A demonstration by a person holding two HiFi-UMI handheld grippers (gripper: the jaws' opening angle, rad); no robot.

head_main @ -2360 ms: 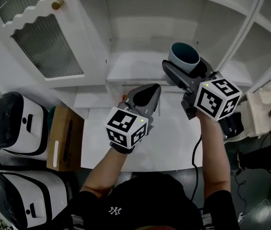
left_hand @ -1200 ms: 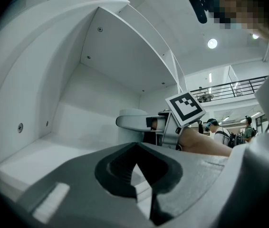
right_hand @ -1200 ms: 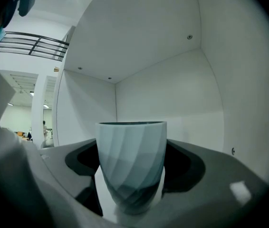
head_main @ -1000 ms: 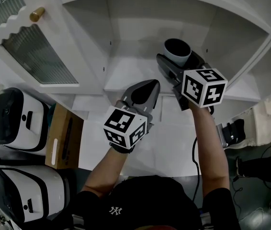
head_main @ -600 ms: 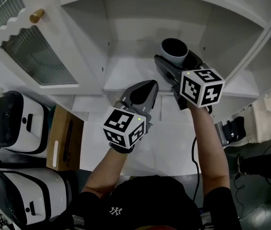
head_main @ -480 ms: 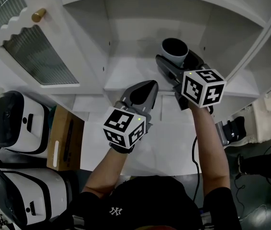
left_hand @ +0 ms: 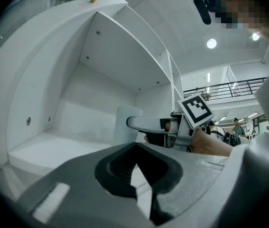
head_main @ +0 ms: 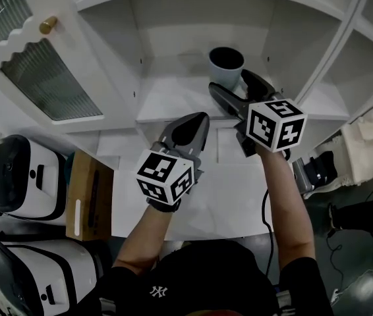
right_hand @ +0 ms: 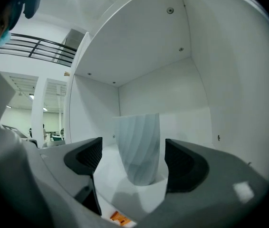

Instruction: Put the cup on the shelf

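Observation:
A pale grey-blue ribbed cup (head_main: 227, 64) stands upright on the white shelf (head_main: 167, 99) inside the cabinet. My right gripper (head_main: 234, 89) is open just in front of it. In the right gripper view the cup (right_hand: 139, 148) sits between the two dark pads (right_hand: 84, 156) with a gap on each side. My left gripper (head_main: 195, 122) is shut on nothing and hovers at the shelf's front edge, left of the right one. The left gripper view shows the cup (left_hand: 124, 125) behind a right gripper finger (left_hand: 148, 122).
The cabinet door (head_main: 41, 71) with ribbed glass and a gold knob (head_main: 47, 25) stands open at the left. Below are a white table (head_main: 200, 196), a cardboard box (head_main: 89, 189) and white headset-like devices (head_main: 15, 173). A vertical divider (head_main: 335, 41) bounds the compartment on the right.
The right gripper carried the cup deeper into the compartment, then its jaws spread off it; the cup now stands free on the shelf. The left gripper stayed shut, nearly still.

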